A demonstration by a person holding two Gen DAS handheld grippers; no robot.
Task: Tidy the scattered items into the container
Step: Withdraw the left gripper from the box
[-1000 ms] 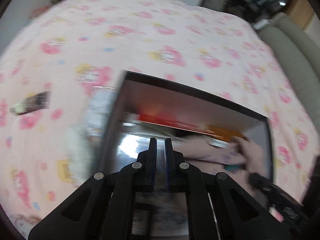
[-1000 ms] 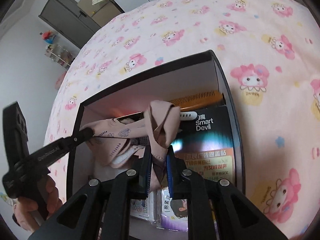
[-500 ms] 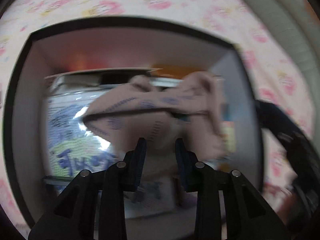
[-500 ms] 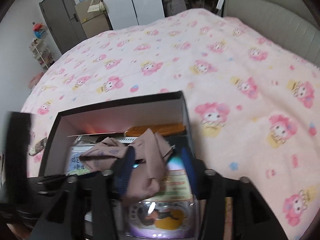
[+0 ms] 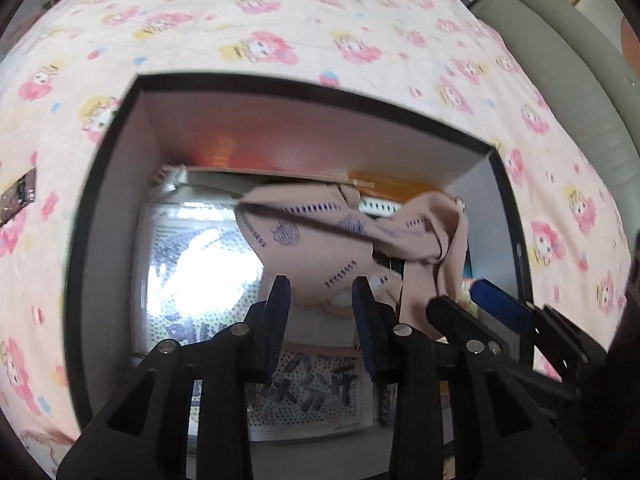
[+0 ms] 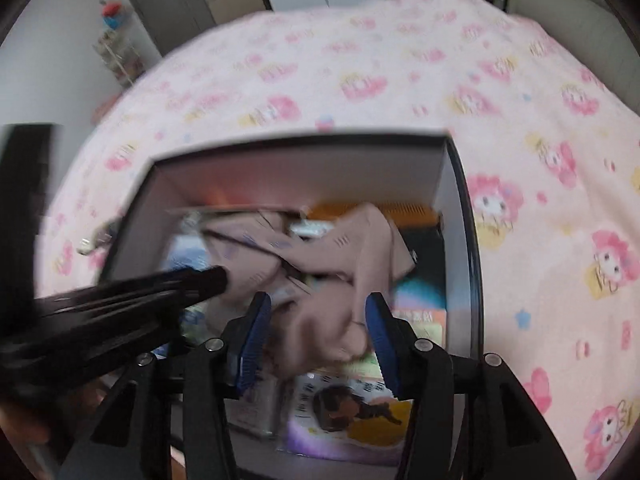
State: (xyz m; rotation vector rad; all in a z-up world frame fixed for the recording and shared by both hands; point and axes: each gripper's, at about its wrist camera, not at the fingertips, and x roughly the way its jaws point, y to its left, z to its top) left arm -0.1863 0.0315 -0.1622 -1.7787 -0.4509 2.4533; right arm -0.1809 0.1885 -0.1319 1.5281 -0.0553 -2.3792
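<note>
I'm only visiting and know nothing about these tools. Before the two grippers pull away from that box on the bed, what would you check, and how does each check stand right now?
1. Beige patterned cloth inside the black box: ok, it lies on the packets.
2. Right gripper let go: ok, jaws have just been opening, pads clear of the cloth between them.
3. Left gripper let go: ok, jaws have just been opening, none of the cloth pinched.
4. Cloth snagged on a finger: cannot tell, a fold hangs by the right gripper's fingers.
5. Nothing left outside: not ok, a small dark packet lies on the pink bedspread.
</note>
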